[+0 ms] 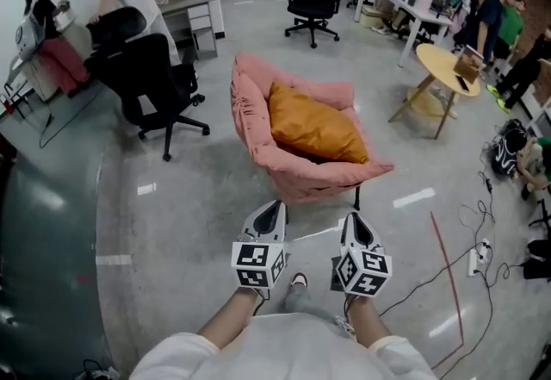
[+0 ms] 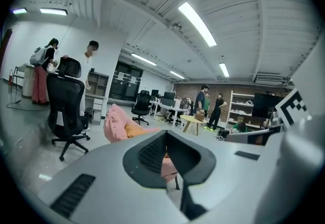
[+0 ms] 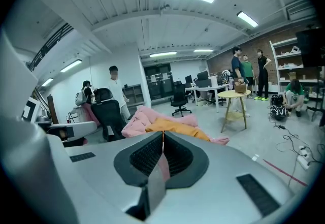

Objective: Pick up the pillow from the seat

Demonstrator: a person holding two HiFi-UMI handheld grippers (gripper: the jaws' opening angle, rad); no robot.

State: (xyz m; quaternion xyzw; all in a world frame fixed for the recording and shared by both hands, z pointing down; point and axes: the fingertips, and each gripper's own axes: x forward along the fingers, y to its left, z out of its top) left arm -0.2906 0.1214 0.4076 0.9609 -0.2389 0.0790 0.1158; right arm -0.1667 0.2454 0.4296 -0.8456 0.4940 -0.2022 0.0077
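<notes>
Head view: a person stands on a grey floor with a gripper in each hand, facing a pink seat [image 1: 297, 178].
Pillow [image 1: 315, 127]: orange, lying tilted in the hollow of the seat, its upper edge against the pink back cushion and its lower corner toward the front right.
Left gripper [image 1: 275, 205]: jaws pressed together and empty, held low in front of the body, near the seat's front edge but apart from it.
Right gripper [image 1: 351, 217]: jaws also closed on each other with nothing held, level with the left gripper and just short of the seat.
Left gripper view: past the closed jaw tips, the seat shows ahead and to the left, with a sliver of the pillow inside it.
Right gripper view: the pillow lies straight beyond the closed tips, spread across the pink padding.
Left of seat: a black chair [image 1: 151, 81] on castors, well apart from the seat.
Right of seat: a round wooden table [image 1: 448, 61], with people standing and crouching beyond it by the desks.
Floor at right: a red line [image 1: 447, 270] and loose cables [image 1: 482, 223].
</notes>
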